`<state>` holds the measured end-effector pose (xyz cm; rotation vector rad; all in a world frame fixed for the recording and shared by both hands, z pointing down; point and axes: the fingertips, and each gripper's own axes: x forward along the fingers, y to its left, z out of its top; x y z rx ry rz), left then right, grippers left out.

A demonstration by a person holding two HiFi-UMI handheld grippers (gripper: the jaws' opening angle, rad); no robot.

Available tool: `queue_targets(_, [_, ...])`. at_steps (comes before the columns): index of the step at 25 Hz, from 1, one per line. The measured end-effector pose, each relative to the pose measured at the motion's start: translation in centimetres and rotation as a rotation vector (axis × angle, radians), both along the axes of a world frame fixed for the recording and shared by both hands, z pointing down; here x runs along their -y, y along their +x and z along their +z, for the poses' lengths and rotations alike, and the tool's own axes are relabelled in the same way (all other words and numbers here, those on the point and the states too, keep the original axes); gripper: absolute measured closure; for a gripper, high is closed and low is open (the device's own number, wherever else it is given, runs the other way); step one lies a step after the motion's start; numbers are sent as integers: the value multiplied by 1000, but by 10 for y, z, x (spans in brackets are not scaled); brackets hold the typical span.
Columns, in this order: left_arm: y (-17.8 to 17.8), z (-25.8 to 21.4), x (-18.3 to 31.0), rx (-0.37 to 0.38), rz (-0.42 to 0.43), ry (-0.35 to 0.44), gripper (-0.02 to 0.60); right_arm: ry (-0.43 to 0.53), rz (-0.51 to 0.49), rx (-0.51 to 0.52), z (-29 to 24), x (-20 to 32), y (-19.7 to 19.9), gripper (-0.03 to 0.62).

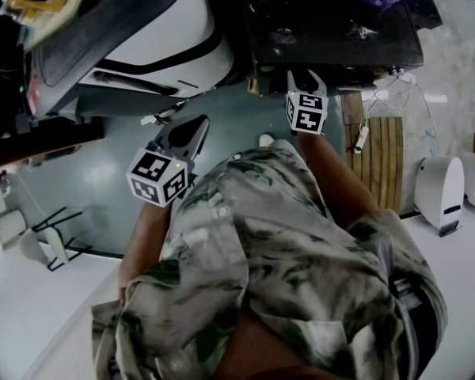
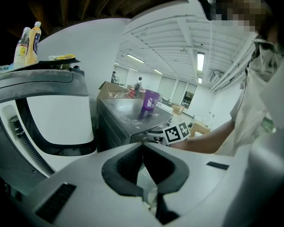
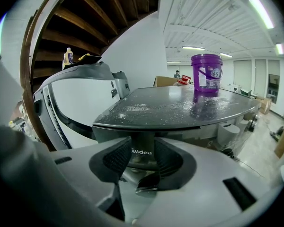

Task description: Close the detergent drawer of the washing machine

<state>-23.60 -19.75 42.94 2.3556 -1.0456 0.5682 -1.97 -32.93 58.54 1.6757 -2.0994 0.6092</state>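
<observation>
**Operator:** Where does the detergent drawer [image 3: 141, 152] sit?

**Spotter:** At the front of the dark washing machine [image 3: 170, 110], just under its top edge. The Midea-marked drawer front is framed between the jaws of your right gripper [image 1: 307, 79]. They stand spread to either side of it. I cannot tell whether the pads touch it, nor how far out the drawer stands.

**Operator:** And around it?

**Spotter:** White powder [image 3: 132, 109] dusts the machine's top, where a purple bucket [image 3: 207, 72] stands upright toward the back. Your left gripper [image 2: 143, 146] hangs well apart to the left, over the grey floor [image 1: 103, 172], jaws pressed together on nothing. Beyond it is a white appliance [image 2: 57, 122] with a dark-banded curved front, and bottles [image 2: 29, 41] on top.
</observation>
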Motion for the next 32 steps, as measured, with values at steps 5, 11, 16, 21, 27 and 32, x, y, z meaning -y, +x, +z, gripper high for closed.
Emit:
queue_targets(5, [1, 1, 1, 2, -5, -6, 557, 13, 22, -13, 0, 2, 3, 444])
queue_targets(11, [1, 4, 1, 3, 0, -14, 557, 28, 52, 9, 1, 8, 2, 441])
queue_targets(16, [4, 6, -5, -6, 24, -19, 557, 29, -19, 1, 1, 5, 1, 441])
queue_targets(21, [5, 4, -14, -28, 55, -9, 557, 10, -55, 3, -5, -16, 2, 456])
queue_targets(27, [-5, 1, -31, -48, 80, 2, 557, -16, -70, 22, -16, -58, -6, 461])
queue_targets(32, [-19, -1, -50, -66, 84, 12, 557, -27, -91, 19, -28, -96, -15, 479])
